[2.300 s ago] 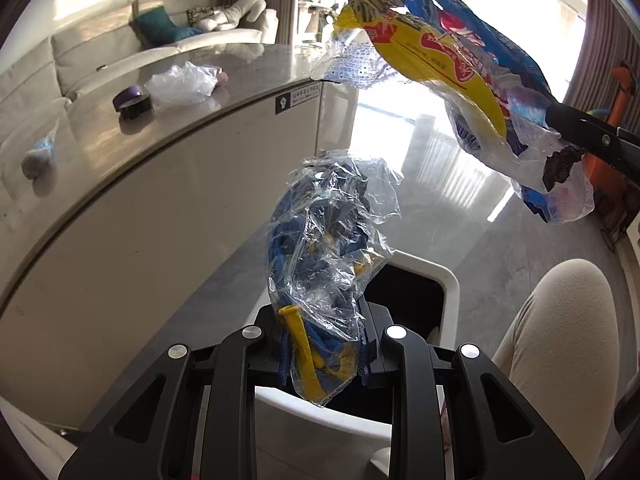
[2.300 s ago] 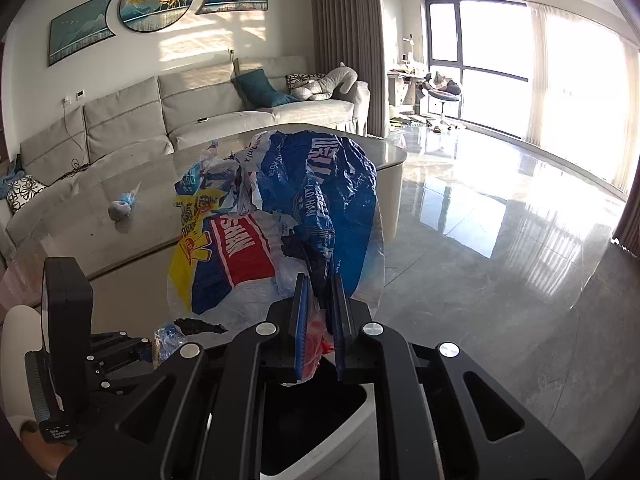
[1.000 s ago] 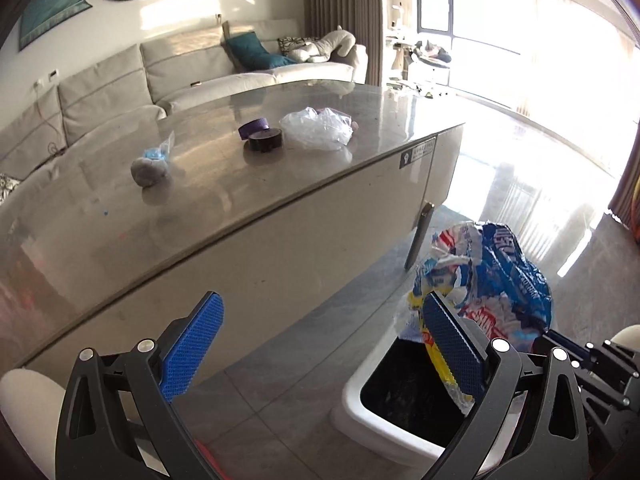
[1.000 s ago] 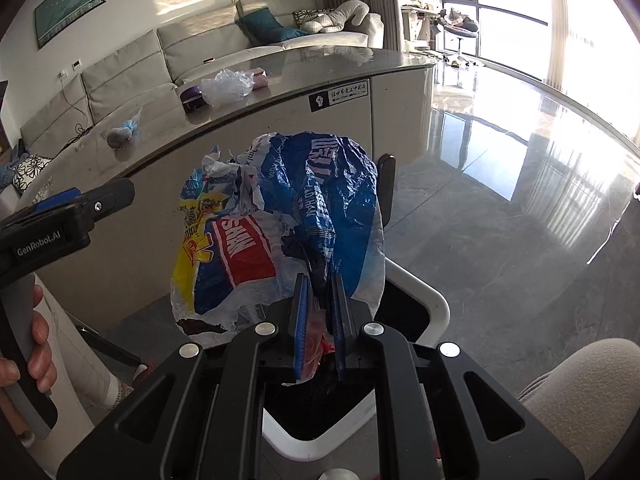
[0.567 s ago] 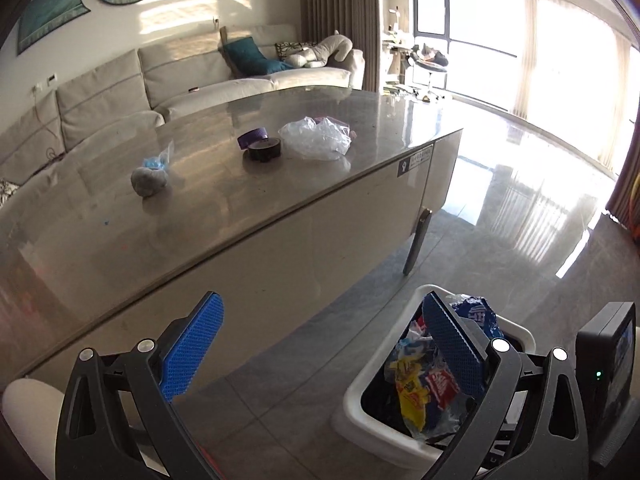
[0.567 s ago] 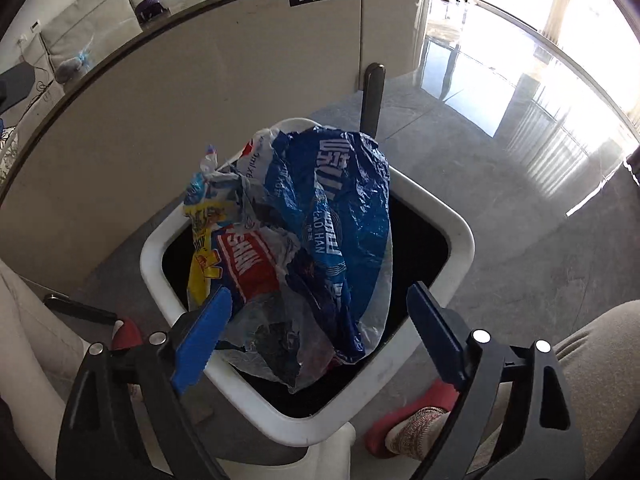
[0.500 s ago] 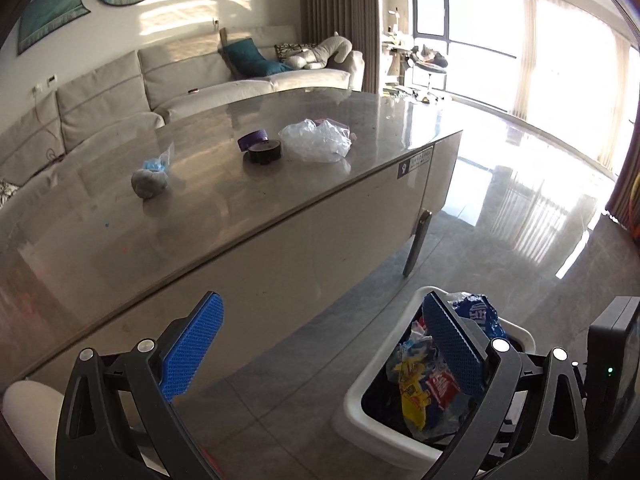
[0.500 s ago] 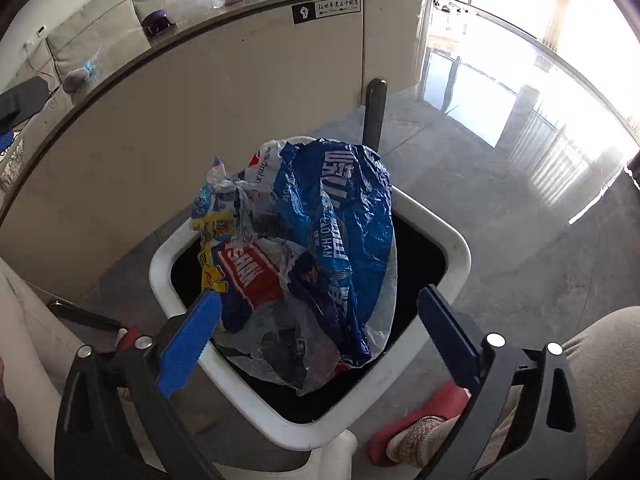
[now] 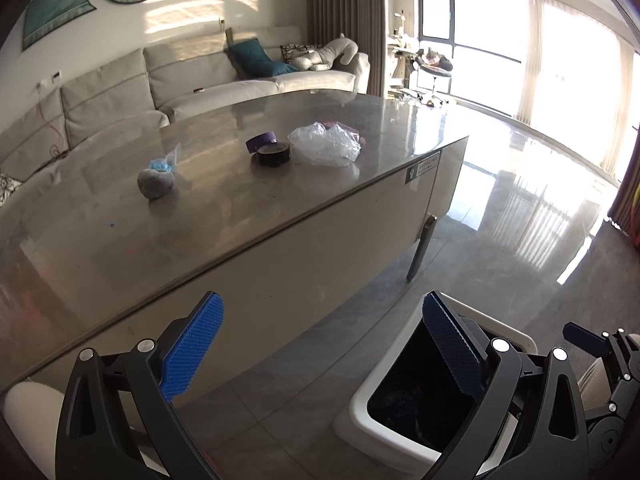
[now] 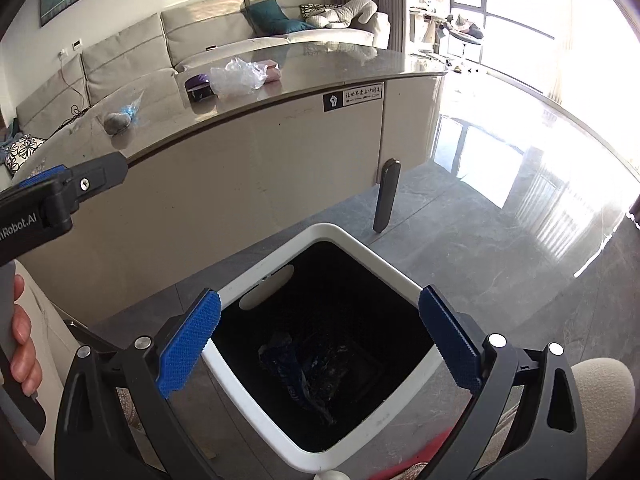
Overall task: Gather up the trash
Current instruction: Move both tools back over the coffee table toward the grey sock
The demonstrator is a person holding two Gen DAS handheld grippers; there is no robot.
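White-rimmed black-lined plastic bin [image 10: 256,286] on grey tiled floor [image 10: 480,248] beside my table, crumpled blue wrappers [image 10: 308,372] lying at its bottom, my right gripper [image 10: 320,340] above it, jaws spread wide and empty, my left gripper [image 9: 320,344] likewise apart, clear plastic bag [image 9: 324,148] on grey tabletop [image 9: 120,220].

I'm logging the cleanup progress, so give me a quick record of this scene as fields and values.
left hand-held gripper: open, empty, facing the table
right hand-held gripper: open, empty, above the bin
bin: white rim, dark inside, on the floor beside the table
in bin: crumpled wrappers at the bottom
table: clear plastic bag, two tape rolls, grey wad with blue bit
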